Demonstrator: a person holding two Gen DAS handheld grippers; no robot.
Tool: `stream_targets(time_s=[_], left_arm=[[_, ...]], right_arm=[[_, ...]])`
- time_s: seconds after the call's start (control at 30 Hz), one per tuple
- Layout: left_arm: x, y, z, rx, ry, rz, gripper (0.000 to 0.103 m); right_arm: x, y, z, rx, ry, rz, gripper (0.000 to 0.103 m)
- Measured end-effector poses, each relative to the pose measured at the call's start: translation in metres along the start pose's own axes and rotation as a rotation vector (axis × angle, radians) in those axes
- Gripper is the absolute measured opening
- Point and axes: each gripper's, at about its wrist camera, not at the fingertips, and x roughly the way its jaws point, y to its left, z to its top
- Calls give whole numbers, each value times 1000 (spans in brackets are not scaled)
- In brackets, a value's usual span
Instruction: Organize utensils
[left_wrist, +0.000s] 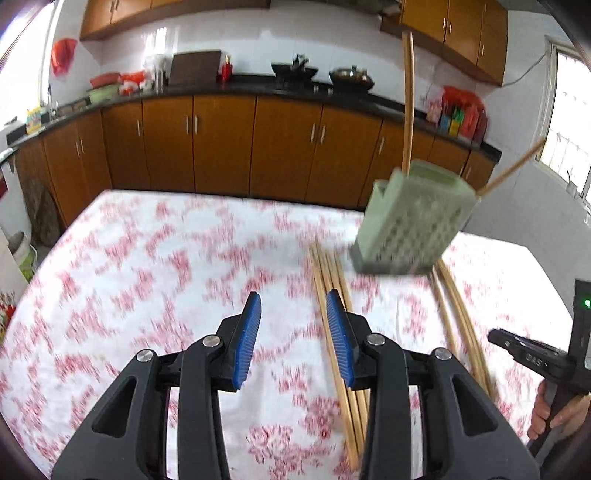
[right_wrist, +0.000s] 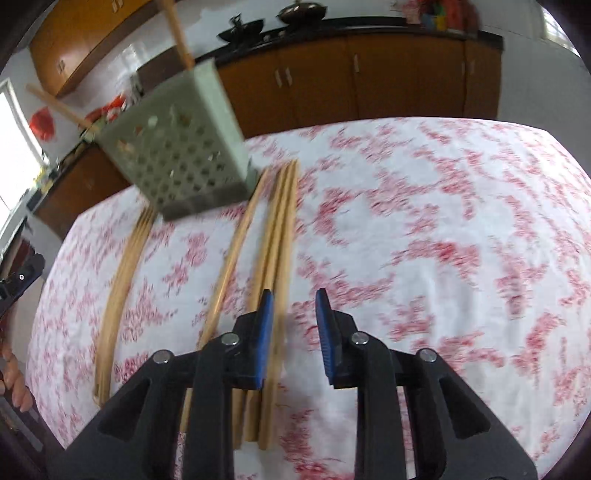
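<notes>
The left gripper (left_wrist: 293, 306), black with blue ridged pads, has its jaws partly apart with nothing between them. The right gripper (right_wrist: 294, 304), the same kind, has its jaws a bit closer together and also holds nothing. Both point down at the table. A bundle of long light wooden chopsticks (left_wrist: 334, 314) lies flat just beside the left gripper's right pad, at about three o'clock, and the same bundle (right_wrist: 275, 236) runs under the right gripper's left pad, at about nine o'clock. So the sticks lie between the two tools, and both look about equally near. Their long way runs from six to twelve o'clock, lined up with the fingers. A second bunch of wooden sticks (right_wrist: 122, 266) lies farther out, at nine o'clock from the right gripper. At the far end stands a pale green plastic holder with holes (left_wrist: 410, 225), with two sticks poking out the top. The table wears a white cloth with red flowers (left_wrist: 147, 266). Behind it are brown wooden kitchen cupboards (left_wrist: 221, 144).
</notes>
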Motion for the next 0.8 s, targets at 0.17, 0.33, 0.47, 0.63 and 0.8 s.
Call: stream_targets(time_s=[0.17,0.33,0.47,0.63,0.8], left_arm=[[11,1,-15,-8,49,-16,37],[17,-3,-24,2,81,-27,37],[24,-8,-29,18,107,-43,37],[32,-16,-35,33,142,-68,36],[40,-24,-41,56,179,-83,27]], right_arm=[[15,10,-1,-34,21,-32,19],[17,14,-1,-68,13,-52,19],[17,15,-3,-99,7,-66,19],[15,8,-3,-111,-4,-116,8],[11,-24,4,3,-24,-197,8]])
